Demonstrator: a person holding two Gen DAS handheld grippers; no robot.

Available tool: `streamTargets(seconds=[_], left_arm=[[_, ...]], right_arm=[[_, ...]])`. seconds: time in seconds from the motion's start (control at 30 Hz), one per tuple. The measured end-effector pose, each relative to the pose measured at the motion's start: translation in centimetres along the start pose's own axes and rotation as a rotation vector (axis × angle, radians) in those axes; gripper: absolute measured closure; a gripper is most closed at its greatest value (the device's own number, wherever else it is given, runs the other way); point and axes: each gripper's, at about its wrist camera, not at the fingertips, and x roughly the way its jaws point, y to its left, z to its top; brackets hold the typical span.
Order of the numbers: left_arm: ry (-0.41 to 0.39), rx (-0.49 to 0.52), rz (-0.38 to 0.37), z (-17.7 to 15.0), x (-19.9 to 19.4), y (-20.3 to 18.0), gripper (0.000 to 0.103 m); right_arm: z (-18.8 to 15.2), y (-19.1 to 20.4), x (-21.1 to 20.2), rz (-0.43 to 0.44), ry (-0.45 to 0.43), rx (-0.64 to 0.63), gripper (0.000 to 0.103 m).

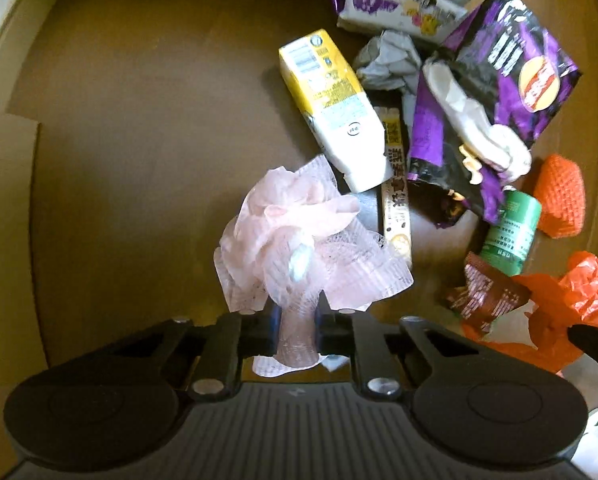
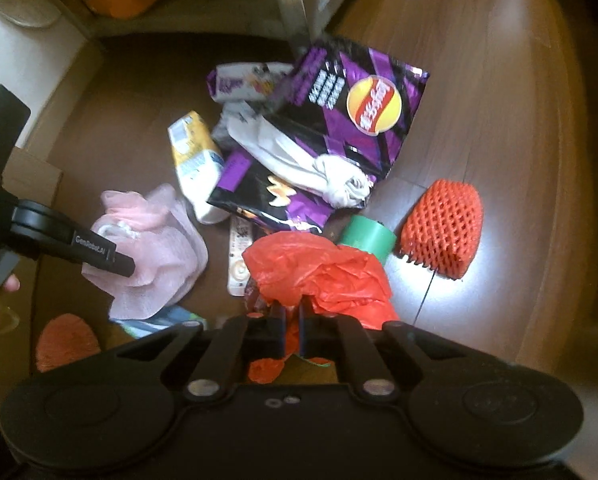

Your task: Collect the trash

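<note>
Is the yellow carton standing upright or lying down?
Lying down. The carton rests on its side on the floor, its long printed face up, beside the chip bag.

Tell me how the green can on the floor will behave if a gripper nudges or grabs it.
The green can lies on its side on the smooth wood floor, so a nudge would probably roll it. It looks rigid, so the jaws should hold it without crushing. Its round, glossy wall may slip if pinched off-centre.
</note>
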Motion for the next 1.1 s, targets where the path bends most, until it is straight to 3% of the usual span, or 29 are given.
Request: streamTargets(seconds=[0.2,0.47,0.7,0.97,1.1], left_arm=[[-0.018,-0.018,-0.014,-1.3,-3.2,0.0,0.091],[-0.056,-0.029,-0.024,-2.3,-10.4,1.5,0.092],[-0.17,-0.027,-0.069,-3.5,-22.8,1.7,0.092],[-0.329,-0.02,-0.133,-3.2,-37.4,1.8,0.097],[-0.351,0.04,-0.145,-2.6,-40.8,1.4,0.097]], right_arm=[[0.5,0.9,-4.3,0.01,-0.038,0.013,0.098],[1.7,2.5,-10.0,0.014,-0.072,0.012,0.099],[4.6,4.9,-18.4,0.031,-0.125,-0.042,0.099],[11.0,8.2,-31.5,0.023,-0.274,-0.135,0.099],[13.3,9.1,-36.8,0.016,-0.331,-0.182,0.099]])
